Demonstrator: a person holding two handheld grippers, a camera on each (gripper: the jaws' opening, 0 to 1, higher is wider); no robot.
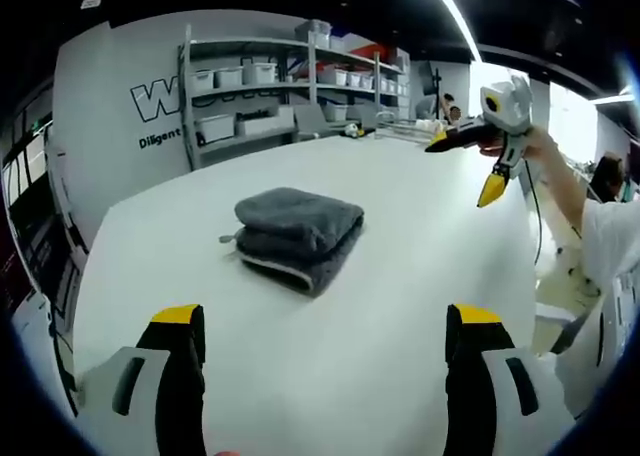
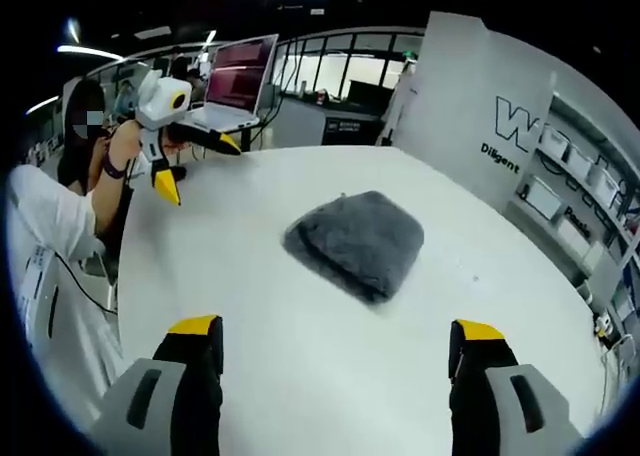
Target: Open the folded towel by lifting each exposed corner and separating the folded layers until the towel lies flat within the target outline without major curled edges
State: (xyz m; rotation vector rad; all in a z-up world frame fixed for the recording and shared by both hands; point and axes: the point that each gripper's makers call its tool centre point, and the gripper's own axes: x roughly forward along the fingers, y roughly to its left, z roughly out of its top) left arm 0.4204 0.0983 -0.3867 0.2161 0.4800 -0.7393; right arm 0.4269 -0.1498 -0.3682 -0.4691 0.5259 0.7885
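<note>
A grey towel (image 1: 298, 234) (image 2: 356, 240) lies folded into a thick square on the white table (image 1: 420, 276) (image 2: 300, 376), its layered edges showing in the left gripper view. My left gripper (image 1: 327, 321) is open, well short of the towel with bare table between. My right gripper (image 2: 336, 331) is also open and equally short of it. Each gripper appears in the other's view, held up above the table's edge with jaws spread: the right gripper (image 1: 462, 168) and the left gripper (image 2: 198, 168). Neither touches the towel.
A person in a white top (image 1: 600, 246) (image 2: 45, 246) stands at the table's edge. Shelves with bins (image 1: 290, 76) and a lettered wall (image 2: 520, 126) stand behind the table. A laptop (image 2: 238, 81) sits at the far corner.
</note>
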